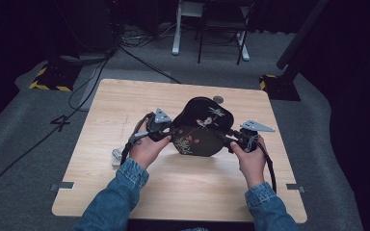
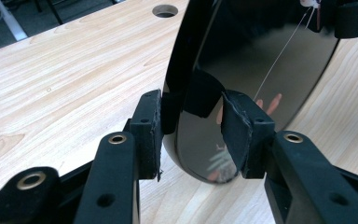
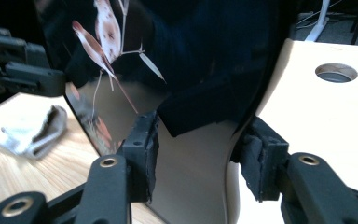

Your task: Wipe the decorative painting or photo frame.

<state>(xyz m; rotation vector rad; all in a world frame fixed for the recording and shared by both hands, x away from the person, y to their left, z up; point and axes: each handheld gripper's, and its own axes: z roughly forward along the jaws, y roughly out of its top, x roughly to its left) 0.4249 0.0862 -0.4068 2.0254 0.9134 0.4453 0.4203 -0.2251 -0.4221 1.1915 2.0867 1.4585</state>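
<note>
A glossy black lacquer tray [image 1: 202, 127] with a painted flower and bird pattern stands tilted up on its edge at the middle of the wooden table [image 1: 173, 192]. My left gripper [image 1: 171, 132] is at its left rim. In the left gripper view the tray [image 2: 261, 60] sits between the jaws of my left gripper [image 2: 191, 130], both pads against its wall. My right gripper [image 1: 229, 137] is at the right rim. In the right gripper view its jaws [image 3: 198, 144] straddle the tray [image 3: 196, 56], the outer pad by the rim and the inner pad standing a little off it.
A crumpled white cloth [image 1: 117, 156] lies on the table beside the left wrist and appears as the cloth [image 3: 32, 130] past the tray. A round cable hole [image 1: 218, 99] is just behind the tray. Cables and chair legs [image 1: 212, 43] are on the floor beyond the table.
</note>
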